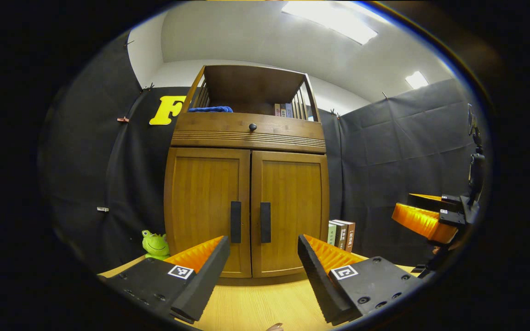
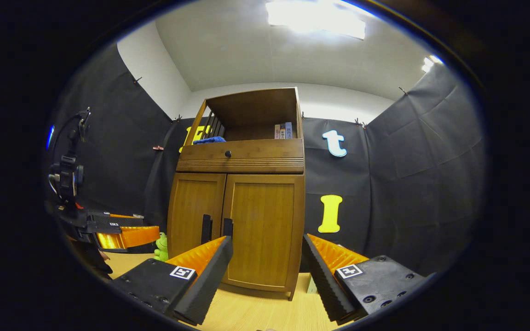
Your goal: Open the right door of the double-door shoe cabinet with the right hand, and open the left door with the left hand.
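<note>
1. While both doors are closed, nothing of the task is done yet. The shoe cabinet [image 1: 246,184] stands upright on the worktop [image 1: 256,303], straight ahead of both tools.
2. Your left tool [image 1: 262,271] is wide open and holds nothing. In the left gripper view the left door [image 1: 207,207] and right door [image 1: 290,209] meet just above the gap between the fingers, so this tool sits almost centred on the seam.
3. Your right tool [image 2: 267,276] is also wide open and empty. In the right gripper view the cabinet is seen from its right side, at an angle.
4. Key relation: the two handles are black vertical bars, side by side at the seam. The left handle [image 1: 235,221] and right handle [image 1: 265,222] have the long axis up-down, so I judge the fingers should close horizontally, one on each side of a bar.
5. Right door goes first w/ the right tool. Its handle [image 2: 227,227] lies ahead and a bit to the left of that tool, approx. above its left finger.
6. Risk, imo: the handles are very near each other, so one finger could catch the wrong bar.
7. Left tool looks nearer to the doors, but cannot tell for sure.
</note>
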Tool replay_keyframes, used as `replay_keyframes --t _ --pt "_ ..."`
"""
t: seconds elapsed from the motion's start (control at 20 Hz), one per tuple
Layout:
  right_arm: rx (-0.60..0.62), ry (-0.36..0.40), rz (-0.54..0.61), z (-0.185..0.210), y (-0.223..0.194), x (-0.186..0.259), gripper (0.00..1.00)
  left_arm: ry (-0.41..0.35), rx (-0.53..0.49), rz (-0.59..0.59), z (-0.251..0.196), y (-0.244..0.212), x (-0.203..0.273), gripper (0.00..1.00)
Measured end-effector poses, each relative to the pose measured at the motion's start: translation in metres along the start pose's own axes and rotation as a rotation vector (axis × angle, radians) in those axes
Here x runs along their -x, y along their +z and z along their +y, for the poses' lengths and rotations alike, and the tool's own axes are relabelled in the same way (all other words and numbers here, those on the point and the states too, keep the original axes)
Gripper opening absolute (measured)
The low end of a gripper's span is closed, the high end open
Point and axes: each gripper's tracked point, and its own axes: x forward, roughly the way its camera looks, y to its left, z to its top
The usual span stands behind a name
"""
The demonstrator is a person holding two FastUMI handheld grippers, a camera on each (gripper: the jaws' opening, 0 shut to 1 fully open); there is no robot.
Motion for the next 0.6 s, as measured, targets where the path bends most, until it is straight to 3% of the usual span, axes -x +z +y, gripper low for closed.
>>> replay_keyframes --t 0.55,0.6 --pt "0.135 -0.101 -0.002 -0.052 0.013 0.015 0.95 -0.010 -0.003 -0.001 -0.018 -0.003 -0.006 0.93" --pt "0.149 -0.111 0.001 -0.059 0.012 0.016 0.95 -0.007 -0.004 -0.005 -0.018 -0.002 -0.008 0.88"
